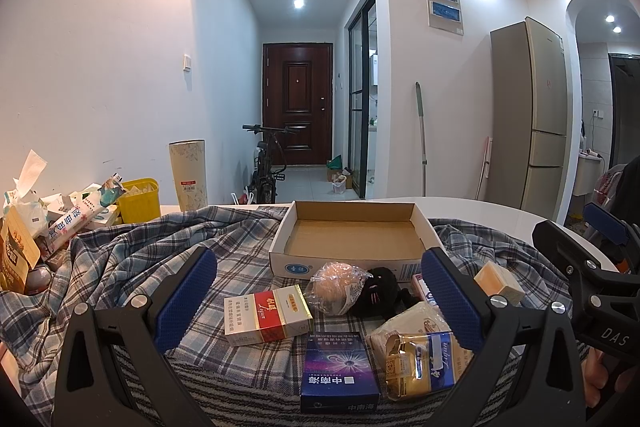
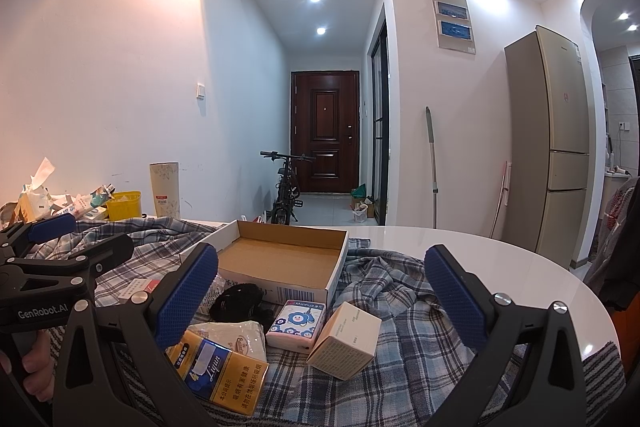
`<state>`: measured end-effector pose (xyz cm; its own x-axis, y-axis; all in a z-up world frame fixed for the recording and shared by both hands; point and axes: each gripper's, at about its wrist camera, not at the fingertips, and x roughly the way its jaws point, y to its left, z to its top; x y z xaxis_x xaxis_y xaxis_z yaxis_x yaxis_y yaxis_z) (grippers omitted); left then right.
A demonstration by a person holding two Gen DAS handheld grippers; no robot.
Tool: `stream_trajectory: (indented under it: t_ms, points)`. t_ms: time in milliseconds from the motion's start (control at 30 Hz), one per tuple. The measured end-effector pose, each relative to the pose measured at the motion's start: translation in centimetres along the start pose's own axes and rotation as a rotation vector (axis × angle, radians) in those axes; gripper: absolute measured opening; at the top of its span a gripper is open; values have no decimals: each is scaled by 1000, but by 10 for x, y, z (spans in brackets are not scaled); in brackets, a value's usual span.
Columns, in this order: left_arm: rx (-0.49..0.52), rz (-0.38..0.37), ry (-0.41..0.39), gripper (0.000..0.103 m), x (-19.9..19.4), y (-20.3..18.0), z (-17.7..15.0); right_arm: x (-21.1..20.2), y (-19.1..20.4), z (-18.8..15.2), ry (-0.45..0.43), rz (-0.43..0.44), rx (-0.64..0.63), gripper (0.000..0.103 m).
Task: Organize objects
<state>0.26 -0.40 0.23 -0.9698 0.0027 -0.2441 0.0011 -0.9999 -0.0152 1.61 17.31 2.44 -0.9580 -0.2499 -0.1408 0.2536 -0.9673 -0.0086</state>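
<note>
We see both grippers spread wide and empty: our left gripper [image 1: 320, 301] frames the red-and-white cigarette pack [image 1: 267, 316], untouched on the plaid cloth [image 1: 132, 259]. Our right gripper [image 2: 320, 305] frames the cream cardboard carton [image 2: 344, 339], just before the shallow open cardboard tray [image 2: 280, 259].

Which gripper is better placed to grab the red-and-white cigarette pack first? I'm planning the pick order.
Left. The left gripper is open and the red-and-white cigarette pack lies between its fingers. From the right gripper, also open, that pack sits far to the side, mostly hidden behind the other gripper; a beige box lies nearer.
</note>
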Motion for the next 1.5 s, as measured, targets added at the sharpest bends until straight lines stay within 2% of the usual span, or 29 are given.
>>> stream_trajectory:
  t_ms: [133,200,300,367,400,433,567,700,800,933,1033,1133,1167,1200,1367,1500]
  points:
    - [5,-11,10,103,2,1,-6,0,0,1,4,-6,-2,103]
    - [29,-32,65,103,5,4,0,0,-1,6,22,-24,4,103]
    - [41,38,174,103,14,15,7,4,-4,17,107,-8,20,103]
    - [26,0,288,103,24,26,3,8,-5,20,168,-10,24,103]
    - [-7,-46,343,103,29,34,-4,9,-7,20,186,-10,36,103]
    - [-33,-59,384,103,33,41,-10,10,-10,19,199,-15,55,103]
    - [-15,-35,462,97,34,50,-29,20,-18,6,284,8,116,103]
    - [38,-110,523,97,32,38,-34,23,-16,-4,316,19,124,101]
    - [83,-140,540,97,32,19,-38,22,-11,-5,319,10,103,100]
    - [94,-155,594,95,44,2,-44,21,-10,-5,321,13,100,100]
    - [125,-137,625,85,53,-8,-51,23,-10,-9,332,12,94,99]
    - [114,-136,659,72,60,-10,-57,25,-13,-11,350,12,102,96]
    - [103,-140,661,63,60,-9,-57,26,-14,-11,352,15,109,96]
    - [95,-141,660,56,60,-8,-57,25,-15,-11,352,17,113,95]
    - [80,-147,613,55,52,-3,-52,24,-14,-8,345,9,110,95]
    - [74,-148,537,54,40,0,-42,23,-11,-6,348,14,103,94]
